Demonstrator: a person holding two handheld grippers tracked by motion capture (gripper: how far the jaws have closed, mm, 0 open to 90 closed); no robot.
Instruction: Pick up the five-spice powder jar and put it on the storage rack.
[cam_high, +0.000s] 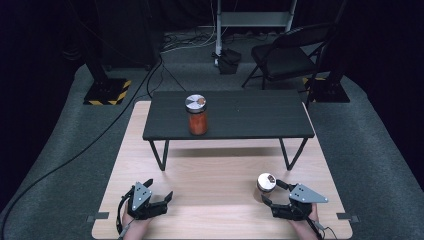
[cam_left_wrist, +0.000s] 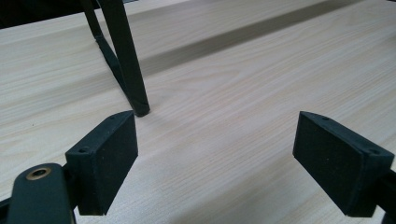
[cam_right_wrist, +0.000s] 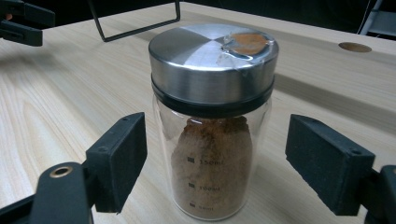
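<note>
Pale wooden tabletop (cam_high: 220, 180) carrying your glass jar (cam_right_wrist: 212, 135), your right gripper (cam_right_wrist: 215, 163) fingers (cam_right_wrist: 116, 161) flanking it, released, not touching, your left gripper (cam_left_wrist: 215, 158) resting open.

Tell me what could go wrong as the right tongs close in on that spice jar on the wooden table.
1. The right tongs flank the glass jar with gaps on both sides; if one pad touches first, the upright jar may tip or slide.
2. The glass looks smooth, so a light grip might slip on lifting.
3. The pads sit below the steel lid, so the top-heavy jar might tilt once lifted.
</note>
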